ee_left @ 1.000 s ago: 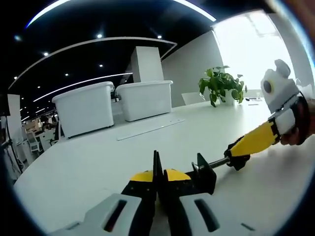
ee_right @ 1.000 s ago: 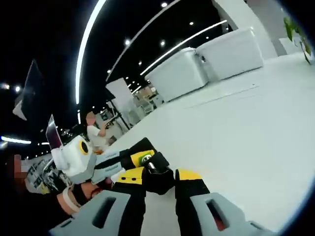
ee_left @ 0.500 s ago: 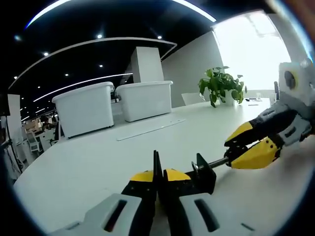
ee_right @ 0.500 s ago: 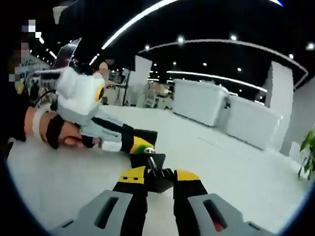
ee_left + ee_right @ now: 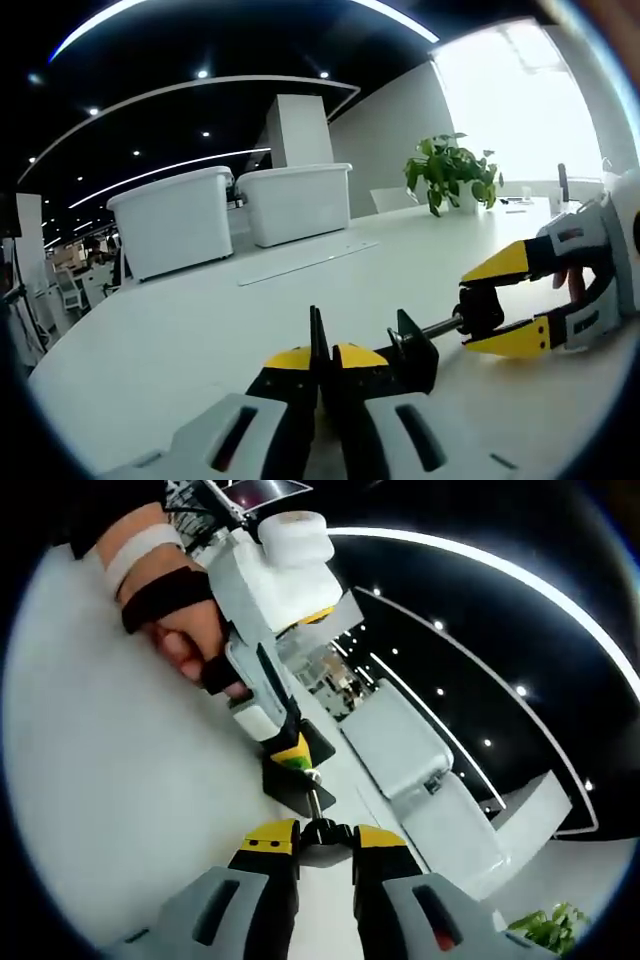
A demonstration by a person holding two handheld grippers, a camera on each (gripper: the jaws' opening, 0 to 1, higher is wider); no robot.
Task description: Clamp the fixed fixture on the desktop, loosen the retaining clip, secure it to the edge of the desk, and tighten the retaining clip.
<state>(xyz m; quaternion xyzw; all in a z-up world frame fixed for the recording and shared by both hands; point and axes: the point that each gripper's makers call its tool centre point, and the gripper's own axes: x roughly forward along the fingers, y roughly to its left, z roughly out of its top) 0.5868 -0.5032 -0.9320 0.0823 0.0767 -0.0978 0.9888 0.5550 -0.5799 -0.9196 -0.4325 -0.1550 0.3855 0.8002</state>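
On desk (image 5: 180, 340), both grippers (left (image 5: 322, 362), right (image 5: 312, 832)) grip clamp (image 5: 412, 348) ends.

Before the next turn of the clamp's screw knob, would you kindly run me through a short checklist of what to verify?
1. Left gripper shut on the clamp body: ok.
2. Right gripper jaws around the black knob at the screw's end: ok.
3. Knob gripped firmly enough to turn: cannot tell.
4. Clamp resting on the white desk, away from its edge: ok for loosening, not yet mounted.
5. White bins and plant stand well away from the work: ok.
6. Screw already loosened enough: cannot tell.
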